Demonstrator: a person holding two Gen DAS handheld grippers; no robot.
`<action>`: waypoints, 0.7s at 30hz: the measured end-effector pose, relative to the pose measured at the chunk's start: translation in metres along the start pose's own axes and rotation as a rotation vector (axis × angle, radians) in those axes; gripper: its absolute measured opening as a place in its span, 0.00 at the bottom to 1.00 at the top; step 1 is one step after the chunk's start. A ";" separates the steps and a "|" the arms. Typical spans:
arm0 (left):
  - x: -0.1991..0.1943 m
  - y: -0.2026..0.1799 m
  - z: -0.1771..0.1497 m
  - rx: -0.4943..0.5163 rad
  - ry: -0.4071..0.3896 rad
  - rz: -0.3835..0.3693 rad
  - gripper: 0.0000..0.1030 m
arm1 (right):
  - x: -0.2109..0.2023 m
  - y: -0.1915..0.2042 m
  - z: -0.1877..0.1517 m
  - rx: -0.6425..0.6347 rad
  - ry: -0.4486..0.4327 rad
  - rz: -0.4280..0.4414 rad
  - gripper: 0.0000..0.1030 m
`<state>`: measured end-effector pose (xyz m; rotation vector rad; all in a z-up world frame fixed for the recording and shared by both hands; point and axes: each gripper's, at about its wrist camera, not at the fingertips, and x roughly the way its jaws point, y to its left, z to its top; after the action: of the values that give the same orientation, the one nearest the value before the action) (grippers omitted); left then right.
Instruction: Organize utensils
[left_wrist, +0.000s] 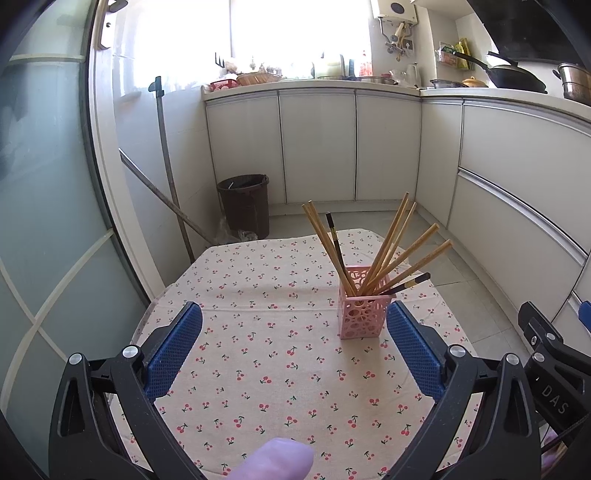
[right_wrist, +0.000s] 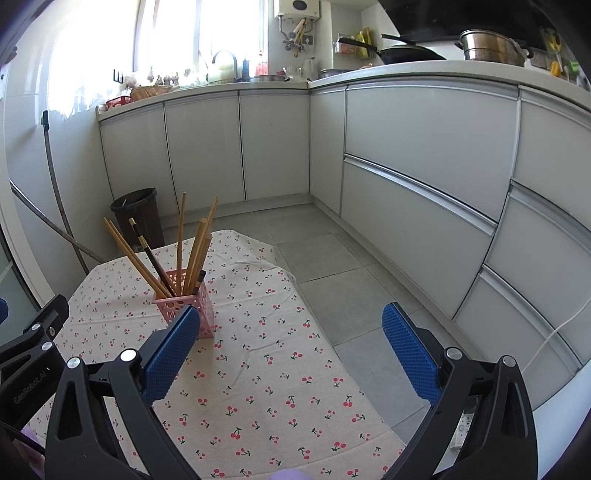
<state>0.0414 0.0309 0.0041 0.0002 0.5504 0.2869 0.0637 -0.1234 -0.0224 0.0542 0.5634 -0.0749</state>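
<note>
A pink perforated holder (left_wrist: 362, 310) (right_wrist: 186, 308) stands upright on the cherry-print tablecloth (left_wrist: 258, 332) (right_wrist: 280, 373). Several wooden chopsticks (left_wrist: 391, 243) (right_wrist: 181, 236) and two dark ones (left_wrist: 336, 243) (right_wrist: 147, 254) lean out of it in all directions. My left gripper (left_wrist: 293, 325) hangs open above the cloth, its right pad just beside the holder. My right gripper (right_wrist: 290, 328) is open too, with the holder behind its left pad (right_wrist: 170, 354). Nothing sits between either pair of fingers. The right gripper's black frame (left_wrist: 550, 354) shows at the edge of the left wrist view.
The table's far and right edges drop to a grey tiled floor (right_wrist: 332, 258). White cabinets (right_wrist: 424, 155) line the back and right. A dark bin (left_wrist: 245, 205) and mop handles (left_wrist: 166, 147) stand at the left by a glass door (left_wrist: 48, 221). A gloved fingertip (left_wrist: 273, 459) shows at the bottom.
</note>
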 end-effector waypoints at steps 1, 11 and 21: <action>0.000 0.000 0.000 0.000 0.000 0.001 0.93 | 0.000 0.000 0.000 0.000 0.001 0.000 0.93; 0.002 -0.005 -0.002 0.037 -0.002 -0.028 0.84 | 0.001 0.001 0.001 0.003 0.008 0.002 0.93; 0.001 -0.007 0.000 0.025 0.007 -0.041 0.93 | 0.003 -0.001 0.001 0.010 0.017 0.001 0.93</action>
<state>0.0440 0.0250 0.0028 0.0121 0.5600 0.2403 0.0668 -0.1242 -0.0232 0.0644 0.5801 -0.0764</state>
